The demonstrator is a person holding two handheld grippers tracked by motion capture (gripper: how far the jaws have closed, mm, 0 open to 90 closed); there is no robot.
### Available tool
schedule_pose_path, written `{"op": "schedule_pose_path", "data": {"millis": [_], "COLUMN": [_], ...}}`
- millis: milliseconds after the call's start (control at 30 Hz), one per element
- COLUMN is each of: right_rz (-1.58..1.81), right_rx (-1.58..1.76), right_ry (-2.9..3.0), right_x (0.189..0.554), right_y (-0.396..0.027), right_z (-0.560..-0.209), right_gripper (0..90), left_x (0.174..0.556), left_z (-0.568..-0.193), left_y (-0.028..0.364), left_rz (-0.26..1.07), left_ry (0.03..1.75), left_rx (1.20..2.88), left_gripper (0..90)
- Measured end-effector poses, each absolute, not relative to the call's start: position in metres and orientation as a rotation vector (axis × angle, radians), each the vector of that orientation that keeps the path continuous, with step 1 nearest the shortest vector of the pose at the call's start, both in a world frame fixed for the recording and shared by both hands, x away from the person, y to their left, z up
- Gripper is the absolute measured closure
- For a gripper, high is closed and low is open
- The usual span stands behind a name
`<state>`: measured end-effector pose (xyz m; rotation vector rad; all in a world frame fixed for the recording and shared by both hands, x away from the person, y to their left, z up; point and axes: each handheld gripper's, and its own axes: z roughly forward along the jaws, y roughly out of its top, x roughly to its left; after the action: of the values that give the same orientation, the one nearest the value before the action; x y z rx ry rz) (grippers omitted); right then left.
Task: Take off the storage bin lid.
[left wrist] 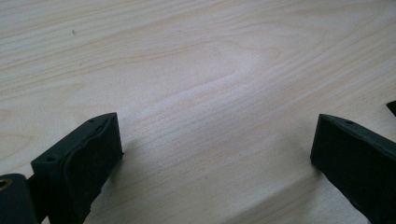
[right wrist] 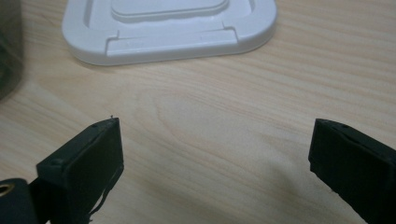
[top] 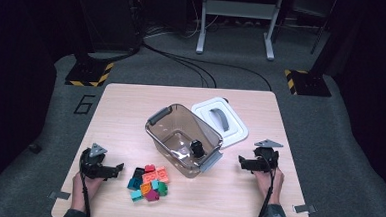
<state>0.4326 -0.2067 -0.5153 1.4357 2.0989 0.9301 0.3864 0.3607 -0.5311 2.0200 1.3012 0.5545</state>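
Note:
A clear smoky plastic bin with grey handles stands mid-table, with one small black object inside. Its white lid with a grey handle lies flat just behind and to the right; the lid's near edge fills the top of the right gripper view. A heap of several coloured bricks lies in front of the bin. My left gripper rests low on the table left of the heap, open and empty. My right gripper sits right of the bin, open over bare wood.
The light wooden table has bare room at its back left. Its front edge runs near my forearms. Beyond the table are grey floor, cables, a metal stand and yellow-black striped bases.

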Motion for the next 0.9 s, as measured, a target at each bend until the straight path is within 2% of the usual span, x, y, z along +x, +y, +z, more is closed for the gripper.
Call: {"op": "schedule_pose_path", "data": {"millis": [400, 900], "right_rz": [0.905, 0.886], "right_rx": [1.466, 1.457], "right_ry": [2.091, 2.089], "right_x": [0.437, 0.438], "right_y": [-0.206, -0.204], "right_z": [-0.527, -0.528], "right_gripper": [1.8, 1.3], "left_x": [0.385, 0.369], "left_z": [-0.529, -0.512], "left_y": [0.361, 0.357], "left_rz": [0.531, 0.497], "left_ry": [1.305, 1.272], "left_rx": [2.057, 1.968], "left_gripper": [0.0, 1.1]}}
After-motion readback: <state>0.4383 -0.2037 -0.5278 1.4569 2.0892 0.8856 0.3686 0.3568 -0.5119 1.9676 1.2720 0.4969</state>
